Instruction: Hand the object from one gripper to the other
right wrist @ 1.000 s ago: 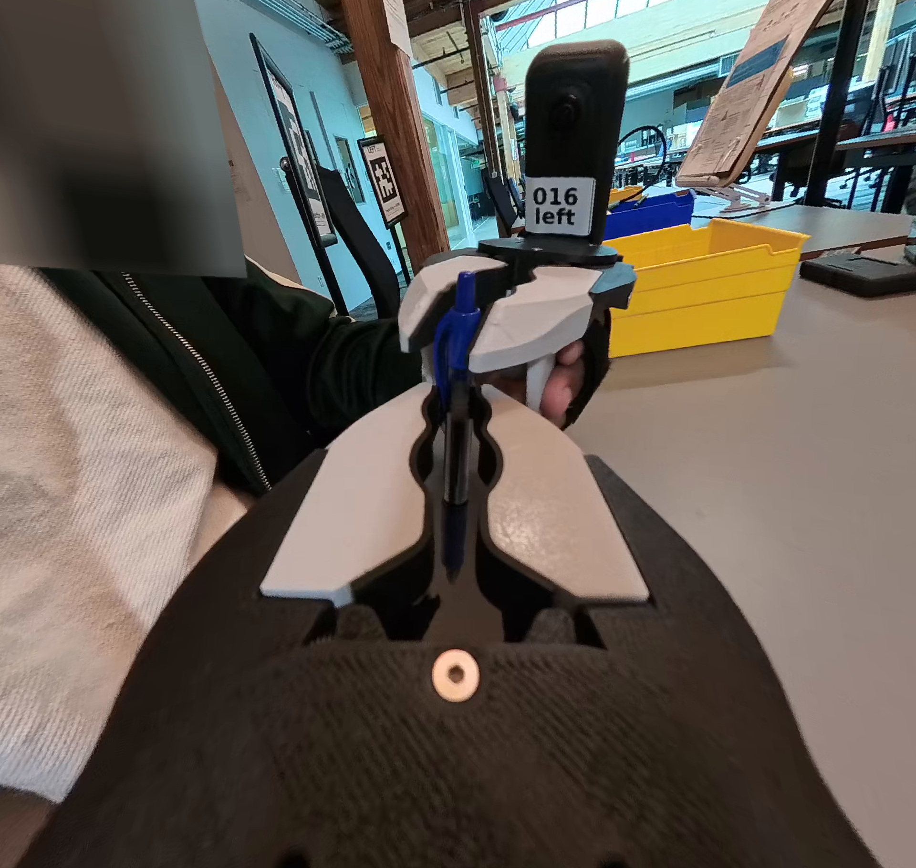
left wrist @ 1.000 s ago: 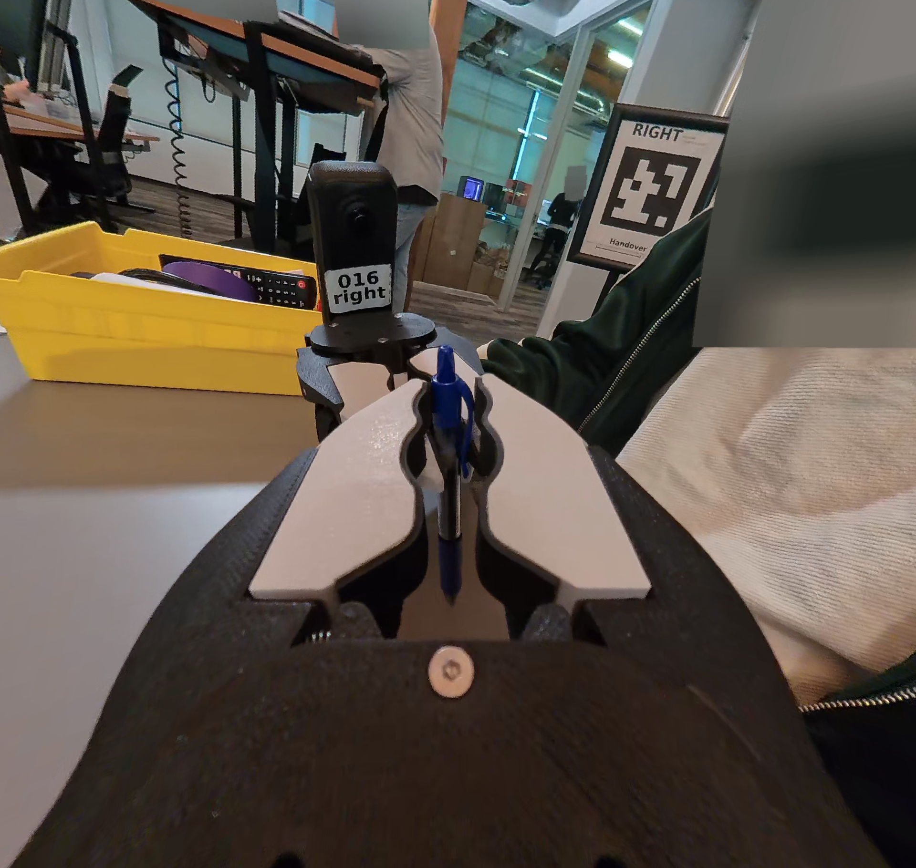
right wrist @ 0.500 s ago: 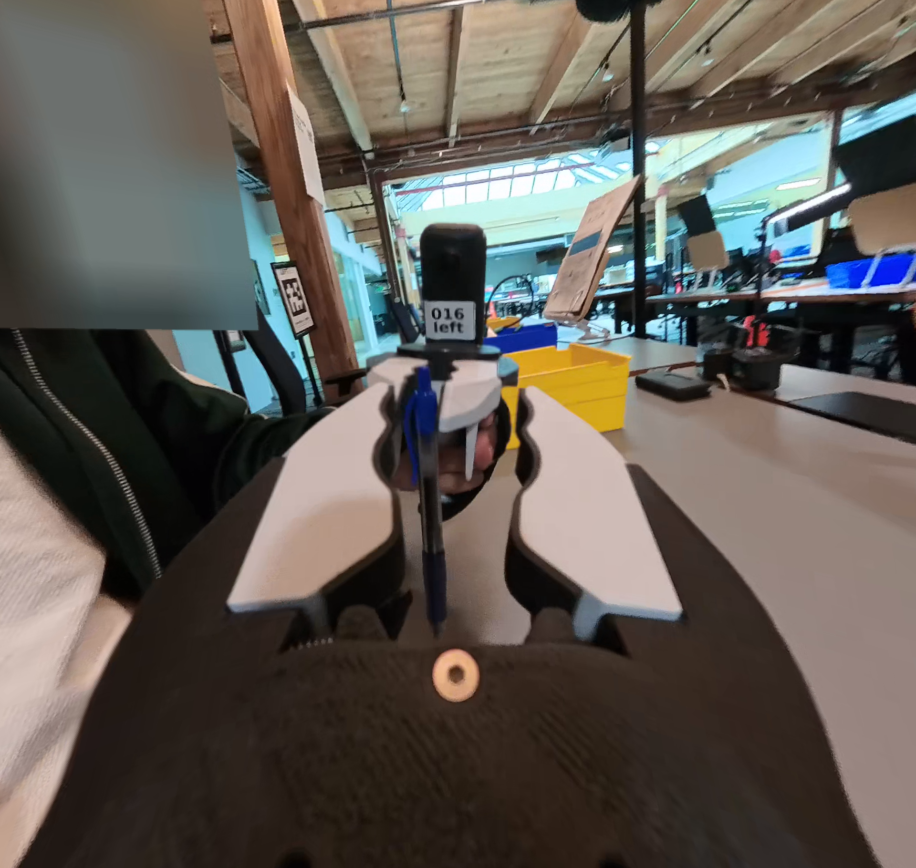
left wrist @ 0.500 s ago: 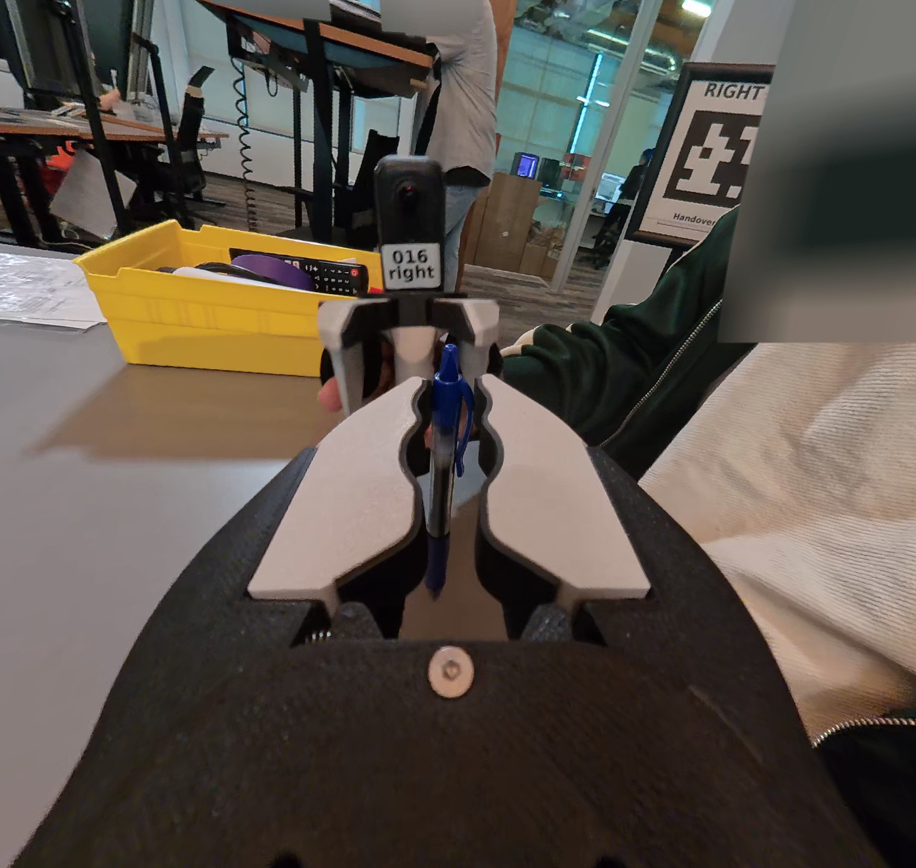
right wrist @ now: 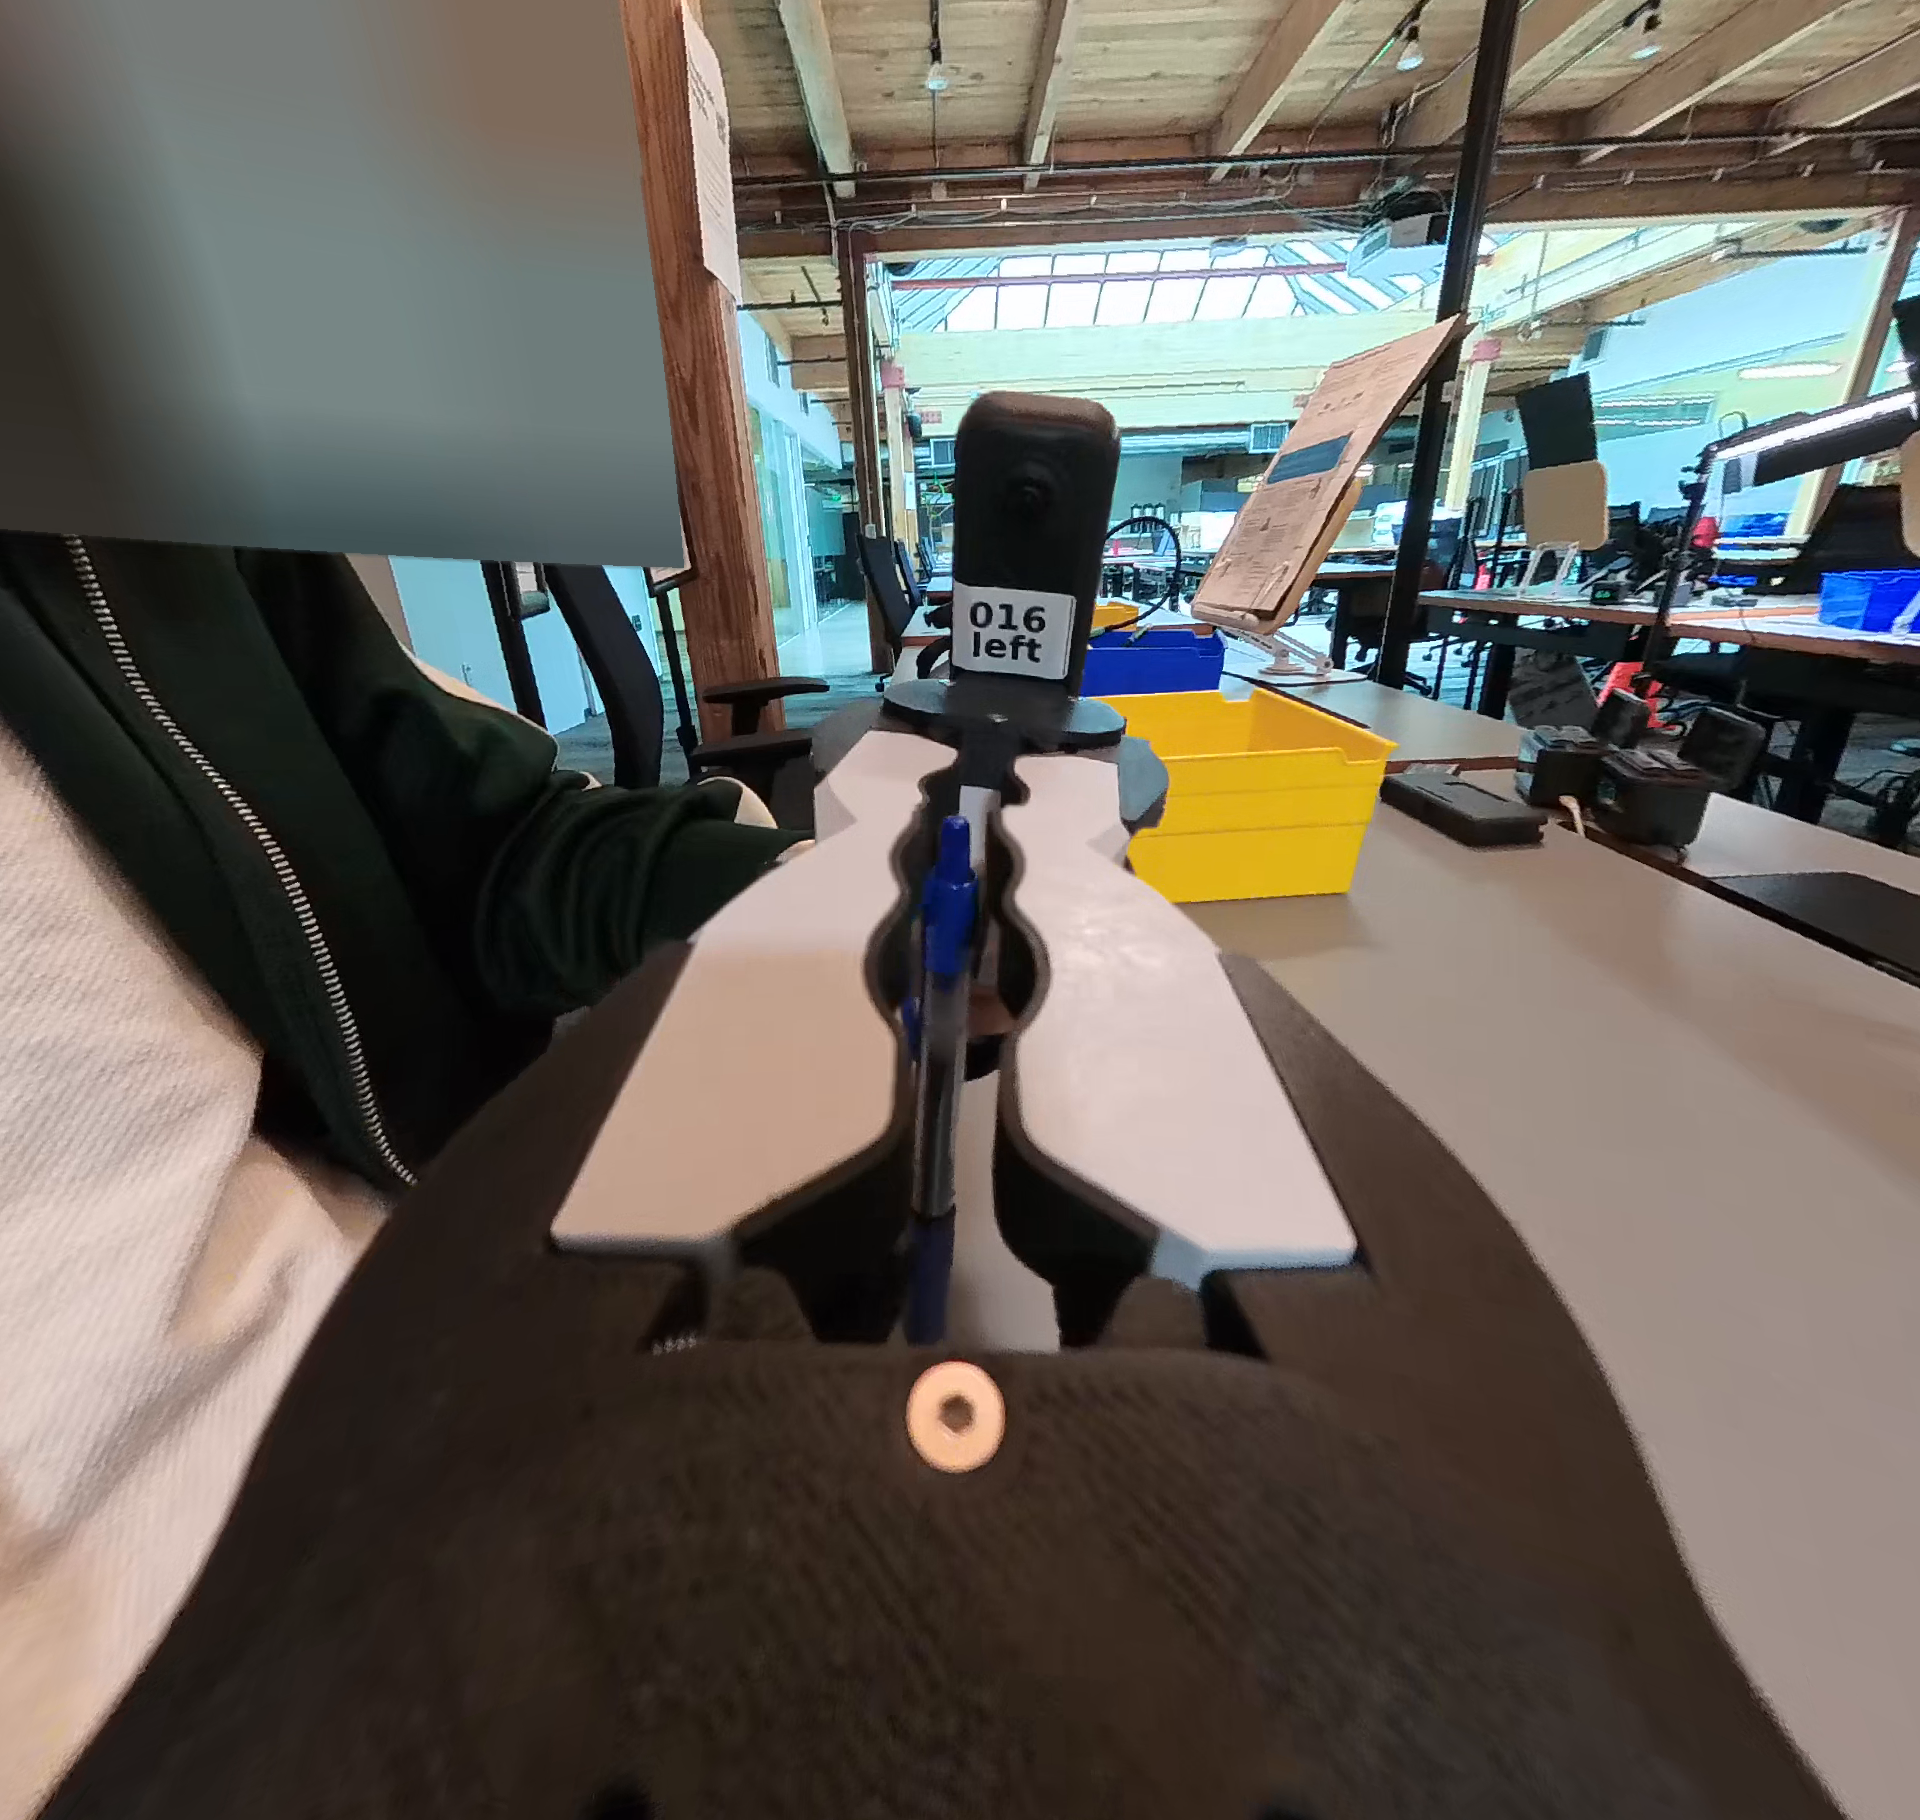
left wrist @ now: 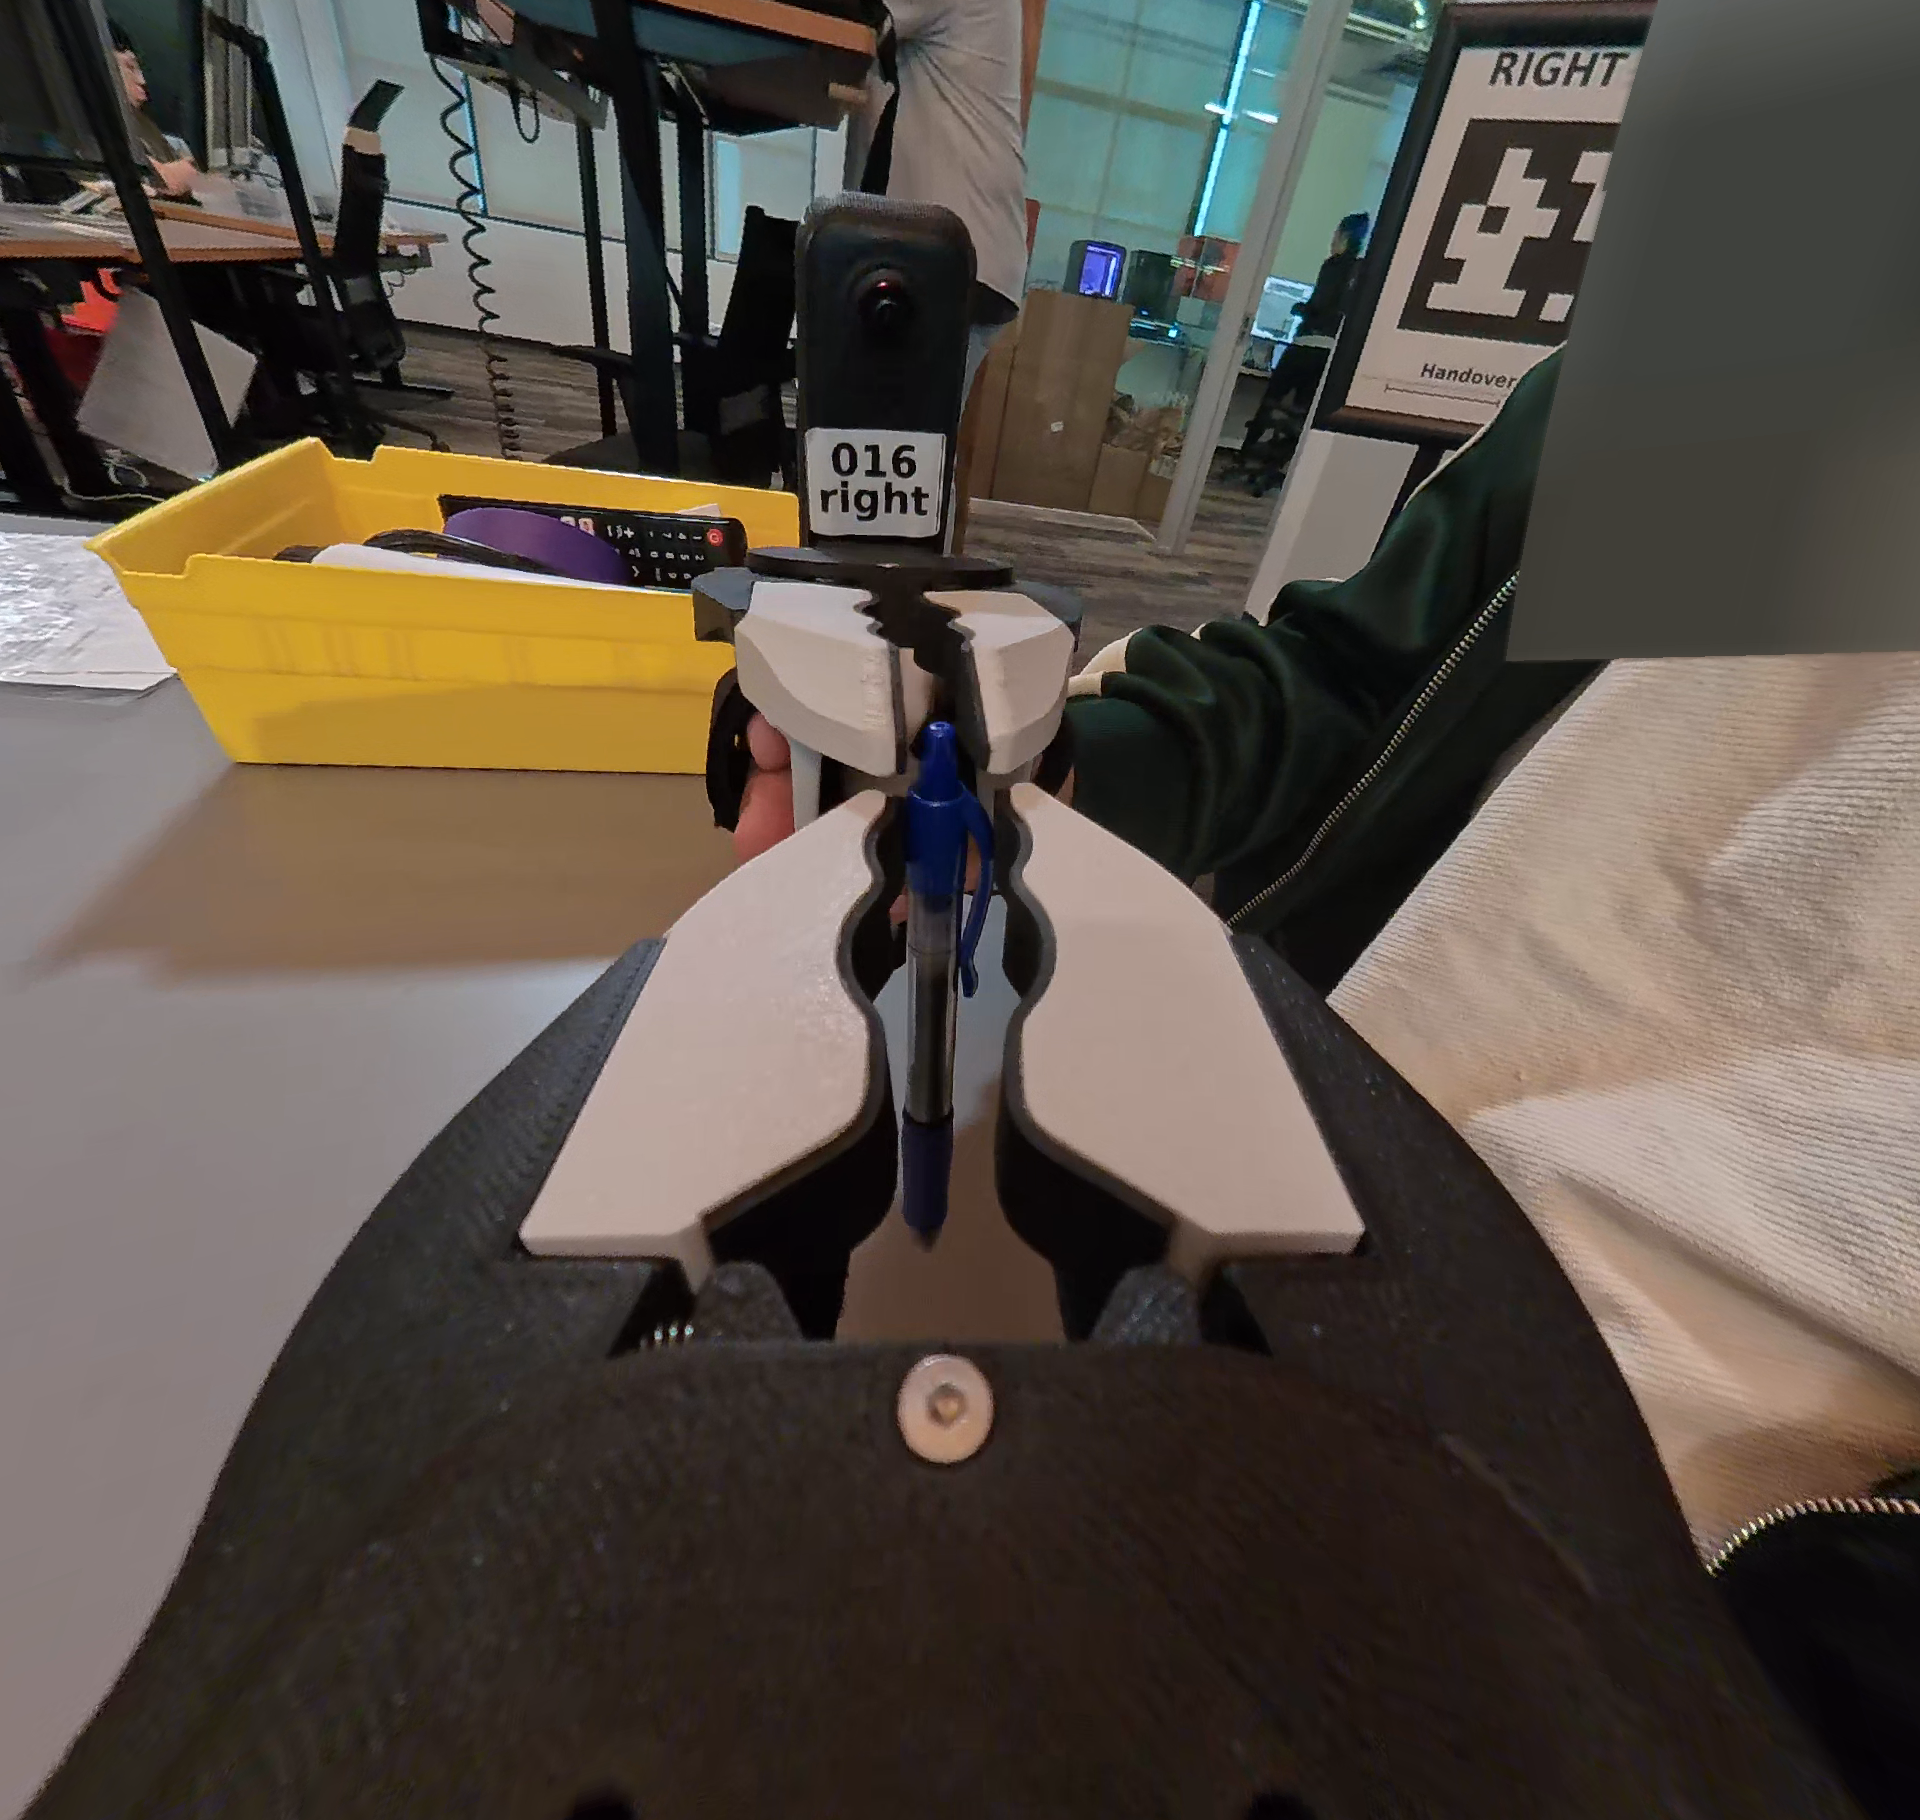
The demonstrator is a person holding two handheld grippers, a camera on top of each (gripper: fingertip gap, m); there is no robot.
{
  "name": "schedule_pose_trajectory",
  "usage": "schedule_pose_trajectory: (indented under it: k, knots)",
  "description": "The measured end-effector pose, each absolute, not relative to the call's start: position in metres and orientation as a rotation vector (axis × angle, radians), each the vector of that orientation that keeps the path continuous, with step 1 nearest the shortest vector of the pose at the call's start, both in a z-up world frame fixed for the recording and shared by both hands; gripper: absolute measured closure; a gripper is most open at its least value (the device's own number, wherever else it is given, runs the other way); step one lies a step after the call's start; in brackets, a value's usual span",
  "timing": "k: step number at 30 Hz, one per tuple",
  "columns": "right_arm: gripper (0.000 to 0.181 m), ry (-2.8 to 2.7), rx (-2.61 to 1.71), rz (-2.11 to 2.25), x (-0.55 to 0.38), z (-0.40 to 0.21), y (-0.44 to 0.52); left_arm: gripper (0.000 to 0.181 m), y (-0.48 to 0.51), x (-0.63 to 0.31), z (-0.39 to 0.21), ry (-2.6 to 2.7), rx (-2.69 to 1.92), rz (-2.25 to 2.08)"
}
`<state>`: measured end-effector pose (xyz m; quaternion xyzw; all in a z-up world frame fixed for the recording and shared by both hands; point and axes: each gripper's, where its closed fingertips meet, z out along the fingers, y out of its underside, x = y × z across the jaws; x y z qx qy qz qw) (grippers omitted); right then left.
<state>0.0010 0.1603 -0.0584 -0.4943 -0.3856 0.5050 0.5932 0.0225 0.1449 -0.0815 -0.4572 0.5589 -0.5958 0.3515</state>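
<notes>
**Pen gripped from both sides at mid-handover**

Left gripper [left wrist: 940, 814] fills the lower half of the left wrist view. Its white fingers are drawn in on a blue pen [left wrist: 930, 991], which stands upright in the gap at frame centre, tip down and clipped cap up. The pen hangs clear above the grey table [left wrist: 260, 939].

Just beyond the cap, slightly above centre, the right gripper [left wrist: 930, 700] faces back. Its fingers are nearly together, leaving a slot about as wide as the pen. A person's hand [left wrist: 764, 783] shows under it, and a dark green sleeve [left wrist: 1247, 731] runs off to the right. Behind it, at left, a yellow bin [left wrist: 416, 669] sits on the table with a remote control [left wrist: 644, 534] inside. A framed marker sign [left wrist: 1496, 212] stands at upper right.

In the right wrist view, the right gripper's own fingers press in around the same pen at frame centre. The grip looks like a pinch, though the contact itself is partly hidden. The left gripper's tips meet them head-on just past the cap. Farther back, right of centre, another yellow tray [right wrist: 1247, 794] rests on the table with a blue bin [right wrist: 1164, 653] behind it. A wooden post [right wrist: 696, 316] rises at upper left.
</notes>
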Motion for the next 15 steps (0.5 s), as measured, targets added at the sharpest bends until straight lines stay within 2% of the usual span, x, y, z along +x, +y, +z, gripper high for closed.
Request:
schedule_pose_trajectory:
  k: [15]
  knots:
    - [0.176,-0.933,-1.182,1.174,0.0002,-0.0619,0.1590,0.164,0.1440,0.0233,-0.0824,1.449,-1.180,-1.543]
